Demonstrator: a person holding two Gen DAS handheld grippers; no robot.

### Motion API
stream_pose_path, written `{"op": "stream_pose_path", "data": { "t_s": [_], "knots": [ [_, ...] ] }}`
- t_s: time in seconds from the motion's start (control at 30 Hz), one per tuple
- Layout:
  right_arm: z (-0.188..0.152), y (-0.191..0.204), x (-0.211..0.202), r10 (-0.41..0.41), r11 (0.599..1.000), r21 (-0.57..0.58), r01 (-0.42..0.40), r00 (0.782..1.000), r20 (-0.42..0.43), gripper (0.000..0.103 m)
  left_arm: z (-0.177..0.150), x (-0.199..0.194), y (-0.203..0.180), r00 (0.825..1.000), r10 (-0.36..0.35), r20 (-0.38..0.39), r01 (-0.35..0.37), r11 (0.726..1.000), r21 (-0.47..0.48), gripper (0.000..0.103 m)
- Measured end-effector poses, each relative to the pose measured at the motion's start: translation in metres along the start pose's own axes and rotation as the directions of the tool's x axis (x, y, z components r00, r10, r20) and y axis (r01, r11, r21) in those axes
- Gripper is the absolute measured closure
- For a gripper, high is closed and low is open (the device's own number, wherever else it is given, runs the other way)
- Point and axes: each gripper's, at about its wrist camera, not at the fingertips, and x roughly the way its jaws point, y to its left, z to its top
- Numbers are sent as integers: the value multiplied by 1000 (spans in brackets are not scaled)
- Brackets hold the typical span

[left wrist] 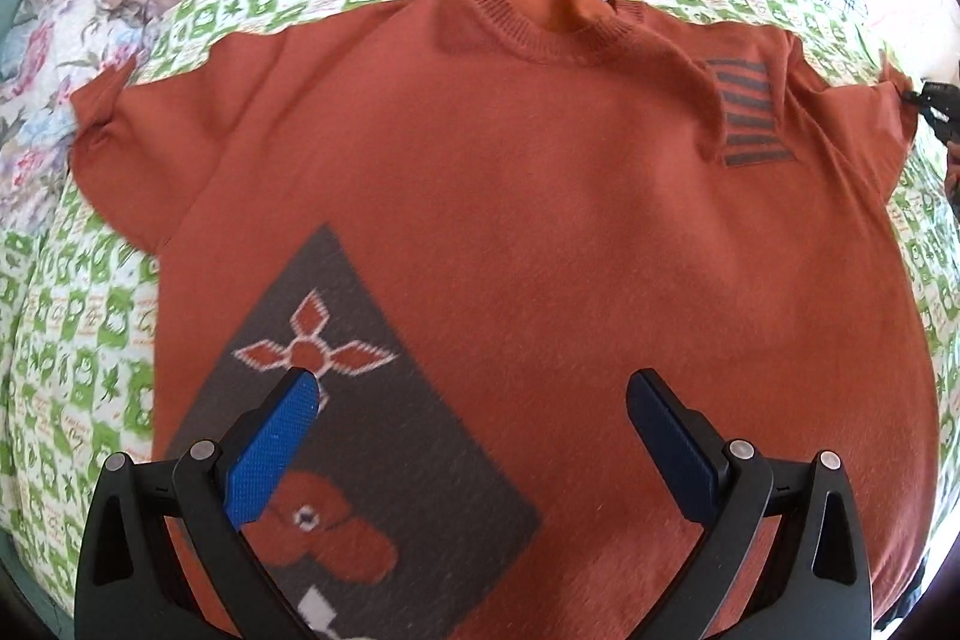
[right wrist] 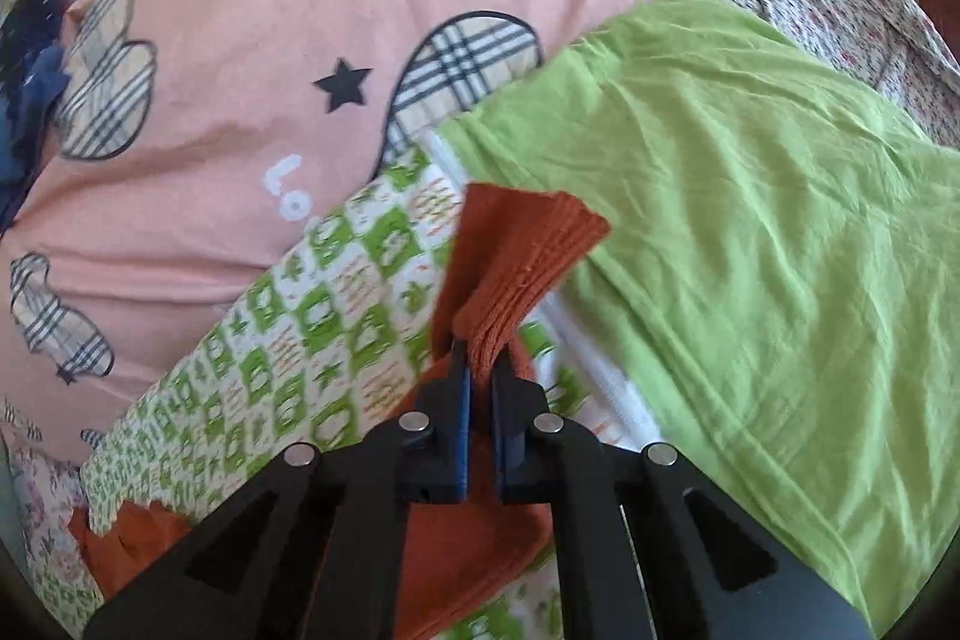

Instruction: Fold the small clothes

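Observation:
A rust-orange knit sweater (left wrist: 540, 196) lies spread flat, front up, on a green-and-white checked cloth (left wrist: 78, 340), with its collar at the far side. It has a grey patch with flower shapes at the lower left and a small striped patch near the right shoulder. My left gripper (left wrist: 471, 388) is open and hovers over the sweater's lower part, empty. My right gripper (right wrist: 480, 352) is shut on the ribbed cuff of the sweater's right sleeve (right wrist: 522, 244); the gripper also shows at the right edge of the left wrist view (left wrist: 933, 100).
A pink cover with plaid hearts (right wrist: 240, 58) lies beyond the checked cloth (right wrist: 312, 316). A plain green sheet (right wrist: 750, 220) lies to the right, with floral fabric (right wrist: 870, 16) behind it. Floral bedding (left wrist: 36, 88) lies at the left.

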Motion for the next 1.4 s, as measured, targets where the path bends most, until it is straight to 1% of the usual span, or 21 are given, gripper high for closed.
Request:
{"op": "stream_pose_path", "data": {
  "t_s": [0.1,0.23,0.3,0.4,0.5,0.53,0.6,0.67,0.7,0.77,0.83,0.9,0.97,1.0,1.03,1.07,1.13,1.2,1.3,1.37,1.4],
  "knots": [
    [-24,53,-28,84,992,-93,-87,996,-35,97,-1,1,-2,1000,-25,4,25,1000,-3,0],
    [-69,130,-49,224,958,-148,-245,964,-141,97,-5,-6,1,998,-52,23,52,999,-10,1],
    [-97,174,-53,321,924,-148,-354,924,-206,97,-8,-14,5,997,-68,39,69,997,-20,1],
    [-141,242,-45,404,873,-146,-465,859,-315,97,-10,-21,9,996,-78,49,79,996,-29,1],
    [-189,306,-33,469,809,-155,-567,782,-409,97,-14,-33,20,990,-107,87,111,993,-40,1],
    [-206,327,-27,483,790,-149,-595,753,-447,97,-15,-35,24,990,-110,91,115,992,-45,1],
    [-236,361,-12,487,764,-144,-629,709,-510,97,-19,-40,38,986,-129,102,135,989,-57,1],
    [-265,387,6,465,756,-143,-639,678,-569,97,-22,-42,53,984,-143,108,152,985,-78,1],
    [-278,398,17,461,751,-131,-647,656,-598,97,-24,-43,61,983,-147,112,158,983,-90,1],
    [-298,409,35,439,756,-115,-644,629,-642,93,-26,-42,75,980,-158,125,172,979,-111,1],
    [-308,410,44,410,777,-106,-620,627,-663,90,-26,-40,88,975,-180,133,198,971,-137,1],
    [-309,403,44,435,781,-64,-621,614,-658,89,-23,-32,101,966,-221,134,241,958,-156,1],
    [-301,387,38,453,787,-42,-615,623,-638,73,-16,-20,107,958,-260,122,279,945,-170,1],
    [-295,377,30,460,793,-40,-609,640,-615,60,-10,-12,109,951,-287,117,304,936,-178,1],
    [-289,368,22,464,797,-46,-602,660,-591,56,-4,-5,110,946,-304,113,320,929,-184,1],
    [-281,356,11,462,804,-61,-592,686,-562,56,2,2,111,940,-322,110,338,922,-190,1],
    [-268,333,-8,464,817,-65,-572,721,-515,56,20,21,108,922,-374,101,387,900,-202,1],
    [-259,310,-25,466,833,-52,-551,748,-472,56,35,36,103,910,-404,90,414,887,-204,1],
    [-250,273,-44,429,869,-47,-492,798,-424,55,61,60,99,906,-413,92,423,878,-223,1],
    [-245,250,-51,398,895,-30,-444,828,-396,55,75,70,102,894,-433,116,449,859,-248,2],
    [-243,241,-54,394,901,-18,-433,834,-386,55,84,76,107,883,-451,131,470,841,-269,3]
  ]
}}
